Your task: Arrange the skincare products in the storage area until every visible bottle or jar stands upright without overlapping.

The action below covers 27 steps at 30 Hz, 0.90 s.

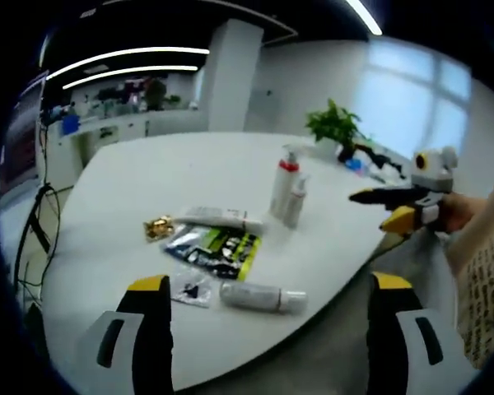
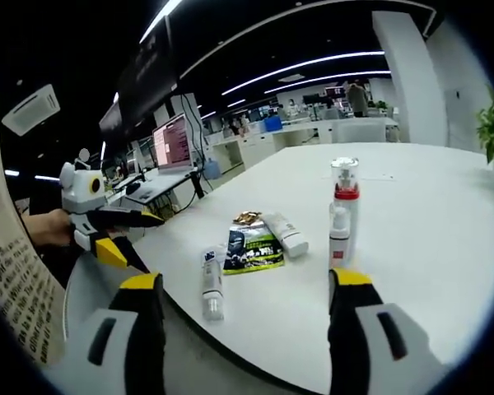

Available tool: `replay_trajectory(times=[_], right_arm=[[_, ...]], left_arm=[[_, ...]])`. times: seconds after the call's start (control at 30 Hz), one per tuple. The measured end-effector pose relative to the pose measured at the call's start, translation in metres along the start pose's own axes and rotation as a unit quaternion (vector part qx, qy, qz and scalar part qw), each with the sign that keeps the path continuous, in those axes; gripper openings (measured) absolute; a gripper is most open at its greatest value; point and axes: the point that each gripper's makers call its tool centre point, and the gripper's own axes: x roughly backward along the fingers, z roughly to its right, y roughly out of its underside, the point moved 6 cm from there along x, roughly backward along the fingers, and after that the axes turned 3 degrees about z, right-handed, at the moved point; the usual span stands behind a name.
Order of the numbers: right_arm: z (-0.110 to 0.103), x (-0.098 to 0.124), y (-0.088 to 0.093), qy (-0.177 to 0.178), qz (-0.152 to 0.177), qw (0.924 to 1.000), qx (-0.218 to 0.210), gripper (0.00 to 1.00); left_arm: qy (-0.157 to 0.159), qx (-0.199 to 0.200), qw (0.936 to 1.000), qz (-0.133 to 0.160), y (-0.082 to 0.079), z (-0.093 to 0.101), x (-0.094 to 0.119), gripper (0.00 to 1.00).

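On the white table [image 1: 148, 173] a tall white bottle with a red band [image 1: 285, 185] and a small white bottle [image 1: 295, 204] stand upright, side by side. One white tube [image 1: 222, 218] lies flat beside a gold-wrapped item [image 1: 158, 226] and a black-green sachet [image 1: 214, 247]. A second white tube [image 1: 259, 296] lies near the front edge, next to a small clear sachet [image 1: 189, 288]. My left gripper [image 1: 269, 282] hangs open and empty short of that tube. From the other side, my right gripper [image 2: 245, 281] is open and empty, facing the same tube [image 2: 212, 288] and tall bottle [image 2: 346, 206].
A potted plant [image 1: 336, 125] stands at the table's far edge. A laptop [image 2: 174, 144] sits on a desk beyond the table. The right gripper [image 1: 370, 211] hovers off the table's edge, held by a hand. Desks and a white pillar [image 1: 230, 74] fill the background.
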Motion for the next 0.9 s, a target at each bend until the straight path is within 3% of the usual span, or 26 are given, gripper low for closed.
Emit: replay_trajectory(times=[0.4, 0.53, 0.9], right_arm=[[0.002, -0.012, -0.004, 0.000, -0.014, 0.9999, 0.010, 0.82], [0.001, -0.023, -0.007, -0.010, -0.034, 0.9983, 0.045, 0.81], [0.003, -0.060, -0.030, -0.031, -0.043, 0.9944, 0.091, 0.81]], left_arm=[[-0.005, 0.017, 0.9998, 0.000, 0.004, -0.003, 0.001, 0.96], [-0.007, 0.023, 0.9997, 0.008, 0.004, -0.004, 0.001, 0.96], [-0.022, 0.016, 0.9995, 0.015, 0.006, -0.011, 0.002, 0.94]])
